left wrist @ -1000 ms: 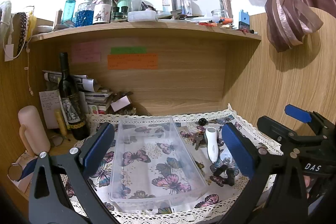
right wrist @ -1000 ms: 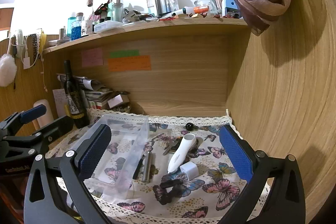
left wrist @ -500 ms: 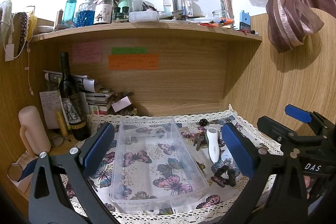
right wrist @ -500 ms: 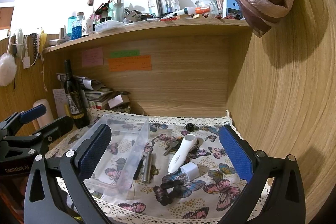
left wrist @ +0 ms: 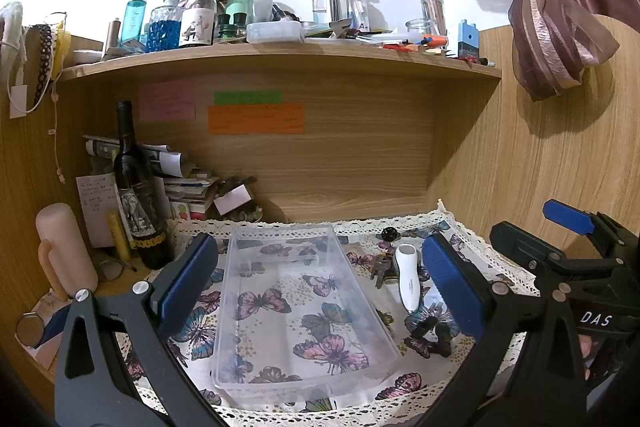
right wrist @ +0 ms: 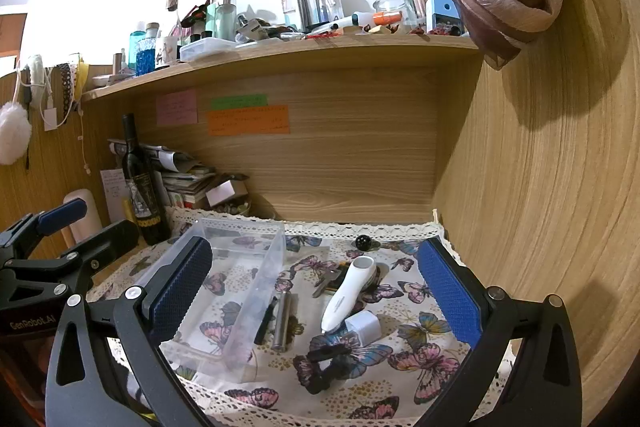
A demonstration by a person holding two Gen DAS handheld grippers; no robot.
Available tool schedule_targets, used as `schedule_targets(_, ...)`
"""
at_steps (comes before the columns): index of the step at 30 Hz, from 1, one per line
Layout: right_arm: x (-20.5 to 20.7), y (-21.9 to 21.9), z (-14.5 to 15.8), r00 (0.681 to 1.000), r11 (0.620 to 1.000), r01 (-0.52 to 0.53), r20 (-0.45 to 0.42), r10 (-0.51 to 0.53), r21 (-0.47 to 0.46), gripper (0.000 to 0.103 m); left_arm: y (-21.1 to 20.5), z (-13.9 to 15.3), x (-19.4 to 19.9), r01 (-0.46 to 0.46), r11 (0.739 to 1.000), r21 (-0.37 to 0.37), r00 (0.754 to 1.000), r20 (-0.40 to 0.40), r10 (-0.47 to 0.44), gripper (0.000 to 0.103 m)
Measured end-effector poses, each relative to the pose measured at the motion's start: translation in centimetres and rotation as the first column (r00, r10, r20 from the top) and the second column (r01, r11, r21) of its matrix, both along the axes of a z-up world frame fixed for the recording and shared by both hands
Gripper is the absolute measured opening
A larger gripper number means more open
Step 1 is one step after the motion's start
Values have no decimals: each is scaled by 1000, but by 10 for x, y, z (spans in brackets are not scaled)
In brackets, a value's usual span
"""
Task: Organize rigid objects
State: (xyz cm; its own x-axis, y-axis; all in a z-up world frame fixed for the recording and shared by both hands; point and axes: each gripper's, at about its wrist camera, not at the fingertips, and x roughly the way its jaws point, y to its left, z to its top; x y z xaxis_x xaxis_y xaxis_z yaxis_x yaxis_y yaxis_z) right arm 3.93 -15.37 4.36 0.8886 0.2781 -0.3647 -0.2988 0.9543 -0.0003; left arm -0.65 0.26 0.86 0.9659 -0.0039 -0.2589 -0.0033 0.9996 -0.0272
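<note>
Gaping wide and holding nothing, left gripper (left wrist: 320,279) and right gripper (right wrist: 316,287) hover above the clear tray (left wrist: 240,367).

Left gripper (left wrist: 320,283) and right gripper (right wrist: 316,287) hover agape.

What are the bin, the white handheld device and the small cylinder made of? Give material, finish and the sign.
Bin: clear plastic; butterfly cloth shows through.
White device: likely glossy moulded plastic, smooth sheen.
Cylinder: probably brushed metal, grey dull shine.
</note>
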Motion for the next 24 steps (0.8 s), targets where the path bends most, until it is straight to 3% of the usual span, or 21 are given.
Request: schedule_targets(24, 9, 2, -2, 1000, 1000, 9, -11, -9, 2, 103, -3, 0, 10, 7, 1000, -6, 1000, -14, -7, 103)
